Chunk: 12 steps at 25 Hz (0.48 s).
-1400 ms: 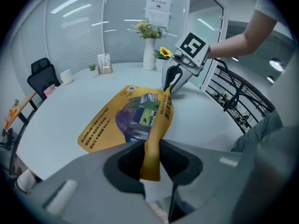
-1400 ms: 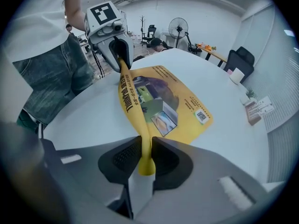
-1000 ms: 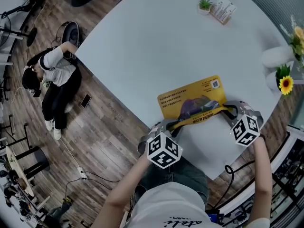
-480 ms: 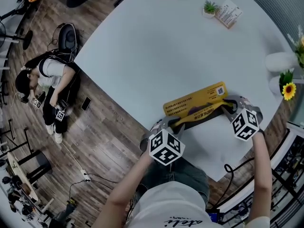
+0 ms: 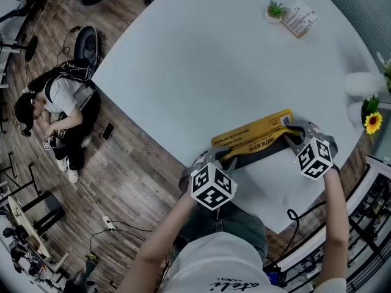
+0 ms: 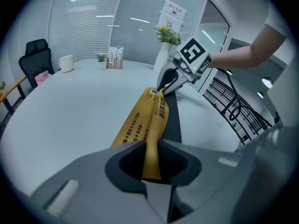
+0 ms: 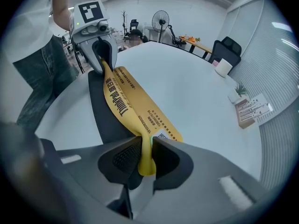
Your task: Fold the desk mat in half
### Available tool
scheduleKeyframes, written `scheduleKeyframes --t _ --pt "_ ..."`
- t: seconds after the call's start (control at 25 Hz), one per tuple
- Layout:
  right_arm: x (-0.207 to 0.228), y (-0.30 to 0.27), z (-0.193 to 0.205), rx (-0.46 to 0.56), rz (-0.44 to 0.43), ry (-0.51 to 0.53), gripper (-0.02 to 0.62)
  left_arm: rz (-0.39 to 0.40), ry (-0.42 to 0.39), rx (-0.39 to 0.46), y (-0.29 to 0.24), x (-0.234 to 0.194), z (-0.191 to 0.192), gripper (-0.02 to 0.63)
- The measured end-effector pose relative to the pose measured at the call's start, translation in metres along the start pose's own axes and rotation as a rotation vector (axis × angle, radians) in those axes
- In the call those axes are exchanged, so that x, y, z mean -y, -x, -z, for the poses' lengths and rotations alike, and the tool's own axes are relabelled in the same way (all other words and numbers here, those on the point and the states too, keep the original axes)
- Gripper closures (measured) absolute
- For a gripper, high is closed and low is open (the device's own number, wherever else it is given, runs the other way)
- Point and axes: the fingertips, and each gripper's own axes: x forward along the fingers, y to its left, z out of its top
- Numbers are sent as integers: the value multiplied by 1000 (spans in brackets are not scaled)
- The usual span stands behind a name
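Jaws of the left gripper (image 5: 221,157) and right gripper (image 5: 292,133) clamp the desk mat's (image 5: 250,136) raised edge, its fold toward twelve o'clock seemingly near-complete but not yet laid flat.

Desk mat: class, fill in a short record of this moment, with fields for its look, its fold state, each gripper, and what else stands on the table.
Item: desk mat, yellow printed face, black underside
Fold state: partly folded; held edge raised over the half lying on the white table
Left gripper: shut on one end of the raised edge
Right gripper: shut on the other end
Also on table: potted plant, leaflet stand, sunflower at the right edge
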Motion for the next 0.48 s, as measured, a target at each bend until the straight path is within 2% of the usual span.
scheduleKeyframes --t 0.48 --pt "11 -6 -6 -11 -4 -9 477 -29 17 20 1 -13 -2 506"
